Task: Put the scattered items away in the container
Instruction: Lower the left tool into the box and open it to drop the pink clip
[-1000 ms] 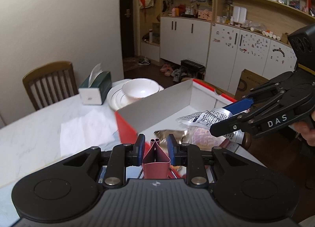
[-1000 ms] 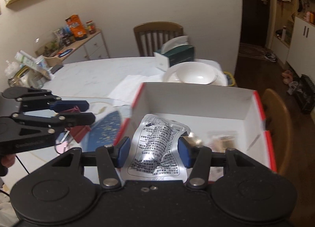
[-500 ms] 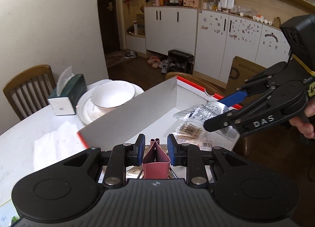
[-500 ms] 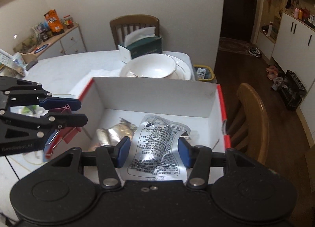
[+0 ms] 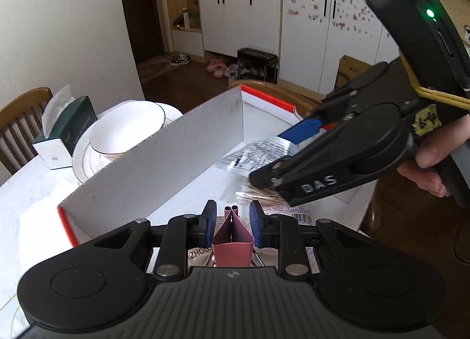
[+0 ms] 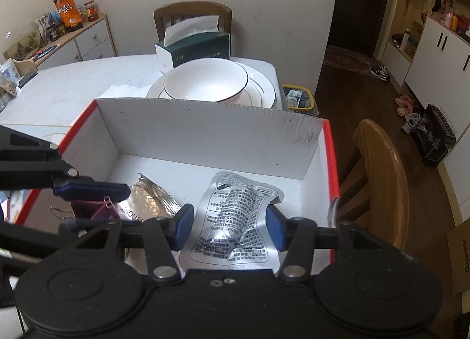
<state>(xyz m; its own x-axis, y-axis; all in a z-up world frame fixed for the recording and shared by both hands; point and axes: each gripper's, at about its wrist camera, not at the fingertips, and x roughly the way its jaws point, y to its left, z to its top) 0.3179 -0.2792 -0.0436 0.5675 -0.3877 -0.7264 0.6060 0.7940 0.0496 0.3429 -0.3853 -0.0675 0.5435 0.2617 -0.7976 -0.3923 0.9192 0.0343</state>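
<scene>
A white cardboard box with red edges (image 5: 164, 162) (image 6: 205, 136) stands on the table. My left gripper (image 5: 232, 221) is shut on a dark red binder clip (image 5: 233, 239) and holds it over the box's near part; the clip also shows in the right wrist view (image 6: 94, 209). My right gripper (image 6: 229, 224) is shut on a crumpled silver packet with black print (image 6: 235, 221) and holds it over the box's inside; the packet also shows in the left wrist view (image 5: 258, 153). A gold foil packet (image 6: 147, 203) lies on the box floor.
A white bowl on plates (image 6: 205, 83) and a green tissue box (image 6: 194, 51) stand behind the box. A paper napkin (image 5: 41, 221) lies on the white table. Wooden chairs (image 6: 379, 180) stand to the right and at the far side.
Both grippers have moved forward over the box with their items still held. The right gripper and its silver packet now sit lower and nearer the left gripper.
</scene>
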